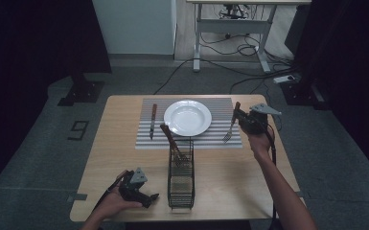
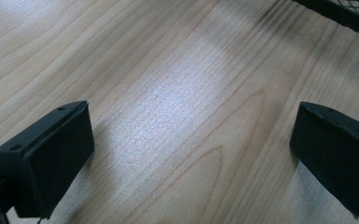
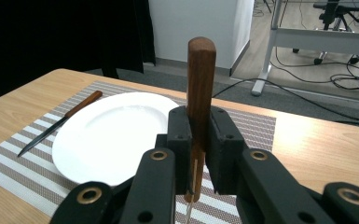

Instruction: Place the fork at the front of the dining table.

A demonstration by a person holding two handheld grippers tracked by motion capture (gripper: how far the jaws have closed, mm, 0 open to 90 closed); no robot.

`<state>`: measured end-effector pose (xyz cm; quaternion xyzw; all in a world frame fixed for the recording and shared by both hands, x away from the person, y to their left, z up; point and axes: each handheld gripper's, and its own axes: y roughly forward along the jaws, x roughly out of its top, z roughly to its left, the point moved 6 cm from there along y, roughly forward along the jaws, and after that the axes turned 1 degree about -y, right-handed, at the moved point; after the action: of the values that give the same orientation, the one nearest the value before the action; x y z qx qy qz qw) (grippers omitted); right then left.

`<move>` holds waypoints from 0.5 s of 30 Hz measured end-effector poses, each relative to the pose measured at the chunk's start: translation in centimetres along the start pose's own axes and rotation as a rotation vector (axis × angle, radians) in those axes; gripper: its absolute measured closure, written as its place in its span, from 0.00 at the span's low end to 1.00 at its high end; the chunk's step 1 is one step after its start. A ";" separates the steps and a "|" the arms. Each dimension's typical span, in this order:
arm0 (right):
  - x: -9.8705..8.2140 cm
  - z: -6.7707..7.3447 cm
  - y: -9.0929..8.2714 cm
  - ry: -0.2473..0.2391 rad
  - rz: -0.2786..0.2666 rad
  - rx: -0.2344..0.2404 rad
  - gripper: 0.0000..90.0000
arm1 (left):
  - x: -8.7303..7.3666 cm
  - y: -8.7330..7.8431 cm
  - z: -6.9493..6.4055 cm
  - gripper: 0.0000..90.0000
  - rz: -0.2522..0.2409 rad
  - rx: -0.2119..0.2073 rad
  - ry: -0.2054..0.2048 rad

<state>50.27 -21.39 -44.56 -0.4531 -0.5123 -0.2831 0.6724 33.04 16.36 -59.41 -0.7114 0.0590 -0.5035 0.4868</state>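
One fork (image 1: 230,125) in right claw (image 1: 238,116), one plate (image 1: 187,117), one knife (image 1: 152,120)

The high view is dim and grainy, its left and right sides sunk in near-black, while the white plate (image 1: 188,117) and the pale wall behind the table (image 1: 124,158) catch the most light. In the left gripper view a soft glare patch lies on the wood between 2 blurred black jaws that throw faint shadows, so the light probably comes from above. The right gripper view is brighter and fairly sharp at the fork (image 3: 200,100) handle, softening toward the background.
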 end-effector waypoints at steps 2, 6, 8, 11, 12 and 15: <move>-0.1 0.0 0.2 -0.003 0.006 0.000 0.90 | 0.0 0.0 0.0 0.00 0.000 0.000 0.000; -0.4 0.1 0.7 -0.007 0.014 -0.008 0.90 | 0.0 0.0 0.0 0.00 0.000 0.000 0.000; -0.6 0.2 1.0 -0.012 0.020 -0.015 0.90 | 0.0 0.0 0.0 0.00 0.000 0.001 0.001; -1.0 0.0 1.5 -0.016 0.023 -0.030 0.90 | 0.0 0.0 0.0 0.00 0.001 0.001 0.001; -1.2 0.0 1.7 -0.016 0.029 -0.035 0.90 | 0.0 0.0 0.0 0.00 0.001 0.001 0.001; -1.7 -0.1 2.1 -0.020 0.033 -0.042 0.90 | 0.0 0.0 0.0 0.00 0.000 0.001 0.001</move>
<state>51.58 -20.70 -46.80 -0.4781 -0.5053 -0.2782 0.6623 33.06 16.35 -59.41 -0.7110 0.0590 -0.5037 0.4870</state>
